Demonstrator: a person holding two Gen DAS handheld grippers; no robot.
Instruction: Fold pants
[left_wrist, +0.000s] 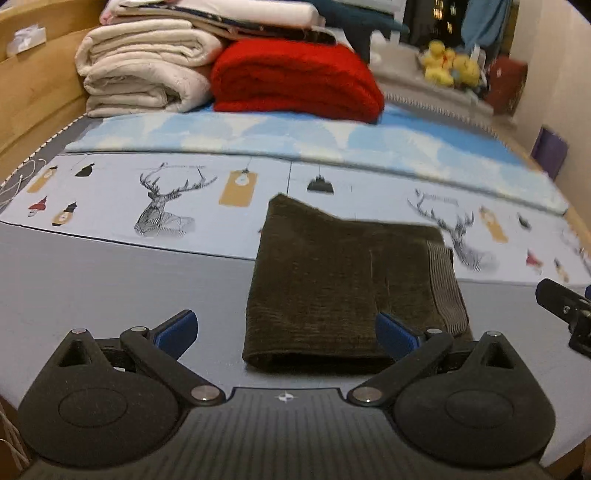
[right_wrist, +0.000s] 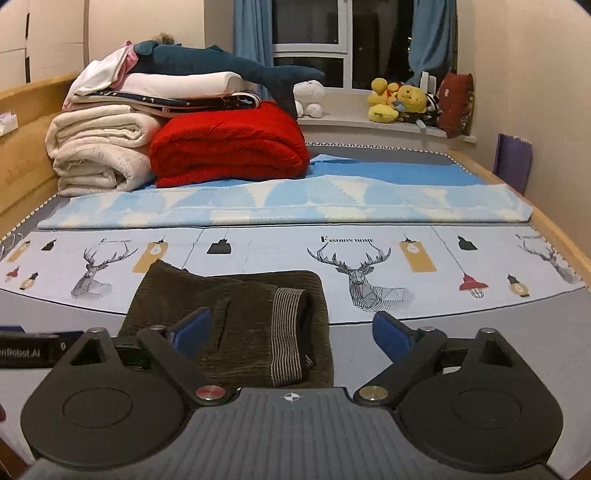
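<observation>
We see a wooden-framed bed (right_wrist: 22, 162) holding everything here. At its far end sit a stack of rolled cream blankets (right_wrist: 99, 155), a thick red fleece blanket (right_wrist: 229, 147) beside them, flat white and navy bedding on top, and a dark teal plush shark (right_wrist: 221, 62) lying across the pile. A pale blue leaf-patterned cover (right_wrist: 295, 203) crosses the middle. Nearer, a smooth grey sheet (left_wrist: 110, 288) carries a printed band of deer heads and lamps.

The pants (left_wrist: 343, 284) lie near the front edge on that sheet, folded into a compact rectangle of dark olive ribbed corduroy. A striped elastic waistband (right_wrist: 288, 332) shows along their right side.

Our left gripper (left_wrist: 286, 328) hangs in front of the pants, its blue-padded fingers (left_wrist: 177, 328) spread wide apart and gripping nothing. Our right gripper (right_wrist: 291, 328) is likewise spread wide and empty, just beyond the pants' right edge
</observation>
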